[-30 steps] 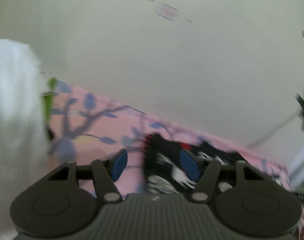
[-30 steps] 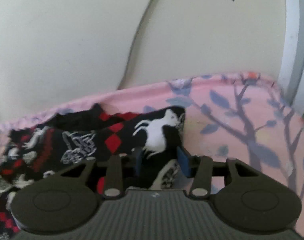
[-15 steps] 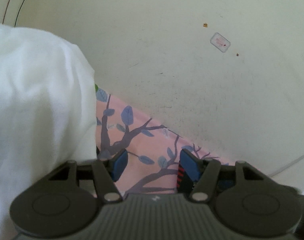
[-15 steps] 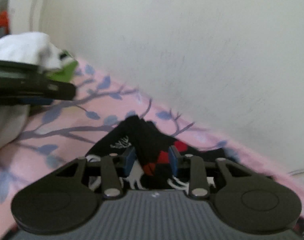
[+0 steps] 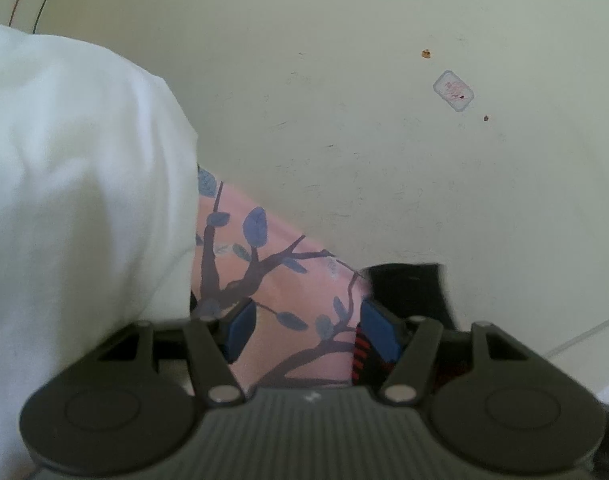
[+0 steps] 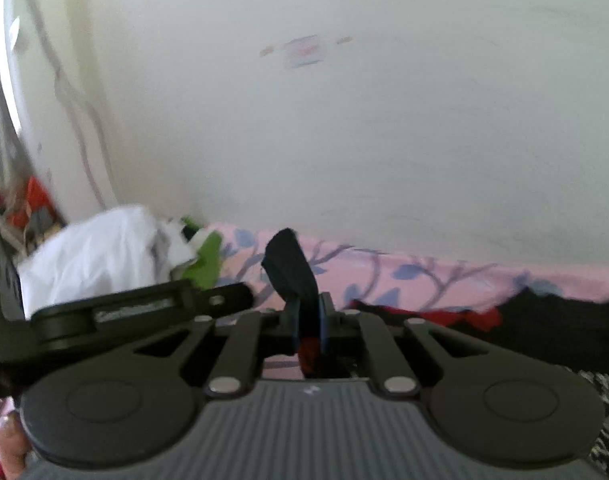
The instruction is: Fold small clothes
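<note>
Left tongs at six o'clock, blue pads apart, nothing between them but pink tree-print sheet. White cloth heap fills nine o'clock, its edge just beside the left pad. Black-and-red garment behind right pad, four o'clock; pale wall above.

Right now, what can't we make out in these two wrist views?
- Black patterned garment: right wrist view, mostly behind the right claw, which pinches one corner; its shape is unreadable.
- Same garment, left wrist view: only an edge shows beside the left claw.
- White cloth pile: cut off by the frame edge.
- Wall sticker: too small to read.
</note>
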Available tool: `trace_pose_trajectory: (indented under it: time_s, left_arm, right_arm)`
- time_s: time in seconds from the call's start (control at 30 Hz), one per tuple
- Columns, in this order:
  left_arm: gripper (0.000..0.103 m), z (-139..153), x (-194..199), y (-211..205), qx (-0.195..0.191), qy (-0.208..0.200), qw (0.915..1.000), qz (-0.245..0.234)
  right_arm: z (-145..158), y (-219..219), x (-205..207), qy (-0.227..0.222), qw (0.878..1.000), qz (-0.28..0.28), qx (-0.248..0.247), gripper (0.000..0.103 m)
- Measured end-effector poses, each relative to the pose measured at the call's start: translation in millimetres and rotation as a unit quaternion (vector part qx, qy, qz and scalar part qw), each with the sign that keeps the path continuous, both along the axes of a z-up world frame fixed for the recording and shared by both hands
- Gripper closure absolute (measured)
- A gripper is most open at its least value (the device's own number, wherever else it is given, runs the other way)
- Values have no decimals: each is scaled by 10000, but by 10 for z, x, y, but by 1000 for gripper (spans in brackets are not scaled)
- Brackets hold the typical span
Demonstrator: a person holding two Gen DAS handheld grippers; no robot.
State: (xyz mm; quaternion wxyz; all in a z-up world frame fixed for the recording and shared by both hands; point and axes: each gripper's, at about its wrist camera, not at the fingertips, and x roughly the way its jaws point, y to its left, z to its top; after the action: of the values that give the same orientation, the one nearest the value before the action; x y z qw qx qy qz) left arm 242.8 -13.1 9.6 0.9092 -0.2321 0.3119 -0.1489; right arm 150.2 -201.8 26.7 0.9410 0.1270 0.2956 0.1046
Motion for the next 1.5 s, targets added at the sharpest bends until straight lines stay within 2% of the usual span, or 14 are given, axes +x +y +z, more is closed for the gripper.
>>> trace_pose_trajectory:
  time_s: [0.17, 0.3, 0.37, 0.4, 0.43, 0.53, 0.63, 0.77, 0.9, 0.97, 1.07, 1.17, 1.27, 1.5]
  left_arm:
    - [44, 30, -31, -87, 22, -152, 9995, -263]
    - [43, 80, -136, -247, 229, -402, 9966, -688]
    - [43, 106, -206, -331, 265, -458, 9940, -957]
    - [43, 119, -245, -383, 257, -477, 9923, -1110]
    - [43, 133, -287, -439, 267, -508, 9904, -1259]
    - [43, 187, -461, -661, 554, -750, 9819, -1646]
    - [43, 205, -619, -885, 815, -931, 9725, -1974]
    - [43, 173, -799, -1121, 1176, -1118, 9593, -2310]
    - [46, 94, -851, -1263, 1633, -1175, 9505, -2369]
    - [46, 66, -779, -1217, 1659, -1053, 9548, -2229]
    - [46, 69, -583, -995, 1266, -795, 9695, -1940]
    - [46, 68, -372, -716, 772, -470, 9838, -1550]
    - [46, 12, -218, -528, 536, -192, 9907, -1237]
    - [46, 4, -205, -467, 487, -170, 9922, -1132]
  right_arm:
    - [137, -586, -488, -290, 9967, -543, 537, 103]
    - [-24, -1002, -891, 3, 9922, -1039, 695, 100]
    - [-159, -1103, -1023, 305, 9917, -1228, 224, 69]
    - [-216, -1154, -1093, 427, 9894, -1386, -51, 42]
    - [-247, -1225, -1191, 401, 9860, -1594, -270, 39]
    - [-157, -1494, -1505, -39, 9742, -2216, -436, 39]
    - [-22, -1681, -1648, -414, 9671, -2505, -138, 42]
    - [38, -1594, -1499, -587, 9732, -2215, -215, 49]
    - [-140, -1369, -1142, -199, 9889, -1474, 42, 62]
    - [-266, -1179, -907, 136, 9945, -1015, 225, 64]
    - [-466, -875, -569, 708, 9952, -464, 483, 65]
    - [-482, -506, -394, 570, 9981, 74, 225, 63]
    - [-410, -360, -363, 412, 9971, 585, 272, 61]
    - [-182, -1039, -810, -22, 9979, -627, 182, 55]
